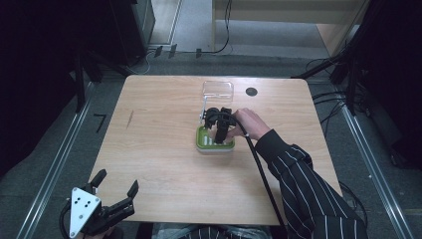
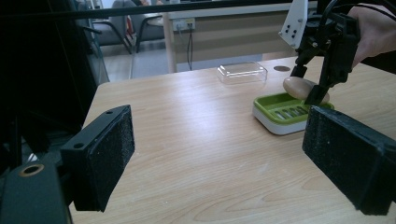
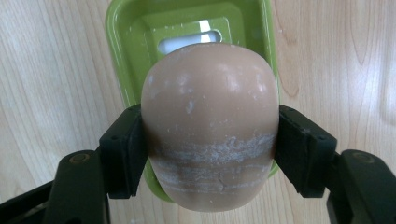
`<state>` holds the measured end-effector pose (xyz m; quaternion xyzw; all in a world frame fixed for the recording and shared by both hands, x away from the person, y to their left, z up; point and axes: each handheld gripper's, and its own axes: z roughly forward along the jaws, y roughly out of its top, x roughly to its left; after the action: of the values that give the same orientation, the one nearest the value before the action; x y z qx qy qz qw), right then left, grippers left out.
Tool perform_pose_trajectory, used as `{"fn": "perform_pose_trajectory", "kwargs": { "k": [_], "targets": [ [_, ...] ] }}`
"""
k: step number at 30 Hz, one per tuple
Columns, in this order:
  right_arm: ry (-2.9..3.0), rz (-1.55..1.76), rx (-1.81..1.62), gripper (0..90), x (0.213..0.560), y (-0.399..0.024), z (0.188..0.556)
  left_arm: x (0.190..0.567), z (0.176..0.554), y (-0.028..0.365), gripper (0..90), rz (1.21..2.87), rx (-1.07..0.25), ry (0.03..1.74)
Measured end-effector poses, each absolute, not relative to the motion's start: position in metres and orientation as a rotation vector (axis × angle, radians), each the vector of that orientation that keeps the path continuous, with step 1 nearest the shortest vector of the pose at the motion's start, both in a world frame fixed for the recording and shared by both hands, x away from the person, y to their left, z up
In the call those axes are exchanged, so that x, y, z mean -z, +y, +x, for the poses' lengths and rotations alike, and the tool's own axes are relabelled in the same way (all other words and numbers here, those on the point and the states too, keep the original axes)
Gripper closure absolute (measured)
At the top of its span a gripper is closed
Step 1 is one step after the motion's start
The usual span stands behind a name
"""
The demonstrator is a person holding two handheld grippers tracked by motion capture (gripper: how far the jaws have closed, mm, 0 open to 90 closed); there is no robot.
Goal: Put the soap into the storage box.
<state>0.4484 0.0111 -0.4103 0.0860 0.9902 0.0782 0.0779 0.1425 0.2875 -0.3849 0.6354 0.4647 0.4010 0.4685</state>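
- Here, a tan bar of soap [image 3: 210,126] is clamped between the jaws of the right hand-held gripper [image 1: 219,130], one pad pressed on each of its sides.
- The soap is held just above a green soap dish [image 3: 123,42], whose slotted floor is seen past the bar's far end.
- In the left gripper view, the soap [image 2: 299,87] is seen at the dish's [image 2: 275,114] far rim, with the right hand-held gripper [image 2: 312,84] pointing down onto it.
- The dish [image 1: 201,142] is set near the middle of the wooden counter [image 1: 159,144].
- A clear plastic lid [image 1: 218,89] is laid farther back on the counter, apart from the dish.
- The left hand-held gripper [image 1: 115,184] is kept at the counter's near left corner, its jaws spread wide with nothing between them.
- A dark round mark [image 1: 251,91] is seen on the counter beside the lid.
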Motion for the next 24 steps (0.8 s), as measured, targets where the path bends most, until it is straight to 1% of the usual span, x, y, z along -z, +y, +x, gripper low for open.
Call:
{"fn": "perform_pose_trajectory", "kwargs": {
  "k": [24],
  "targets": [
    [2.996,0.363,-0.142,32.7,0.427,0.015,0.454,0.385,0.143,0.287,9.5,1.558,-0.984,1.135]
  ]
}}
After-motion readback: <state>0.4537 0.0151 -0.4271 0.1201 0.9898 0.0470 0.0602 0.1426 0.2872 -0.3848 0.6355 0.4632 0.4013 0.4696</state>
